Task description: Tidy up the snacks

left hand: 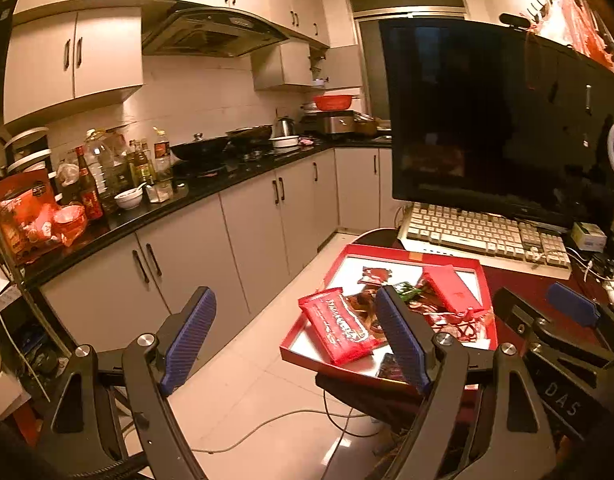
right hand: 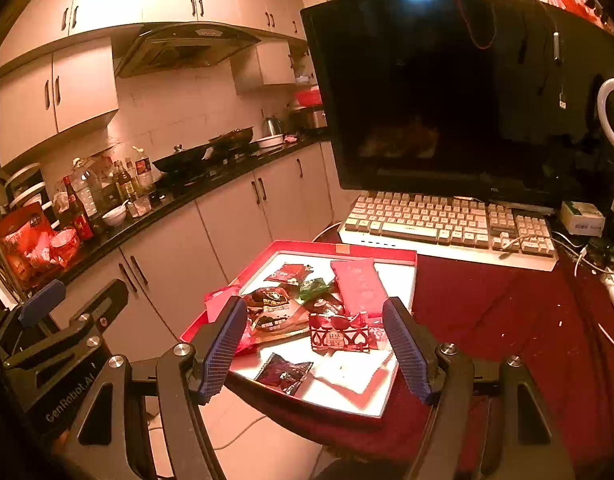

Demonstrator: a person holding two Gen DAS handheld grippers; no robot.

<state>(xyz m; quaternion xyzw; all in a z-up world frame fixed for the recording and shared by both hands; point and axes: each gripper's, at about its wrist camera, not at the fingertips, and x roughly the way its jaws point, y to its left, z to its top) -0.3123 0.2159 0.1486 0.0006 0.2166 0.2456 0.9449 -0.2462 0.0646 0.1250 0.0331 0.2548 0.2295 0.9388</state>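
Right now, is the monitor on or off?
Off, as far as can be seen: the monitor screen is dark in both views, with only faint reflections on it.

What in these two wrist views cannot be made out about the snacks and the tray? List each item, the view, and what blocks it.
- Left wrist view: the dark packet at the red tray's near edge is mostly hidden by the left claw's right finger.
- Right wrist view: the tray's near-left corner is covered by the right claw's left finger.
- Both views: printing on the long red packet is too small and blurred to read.
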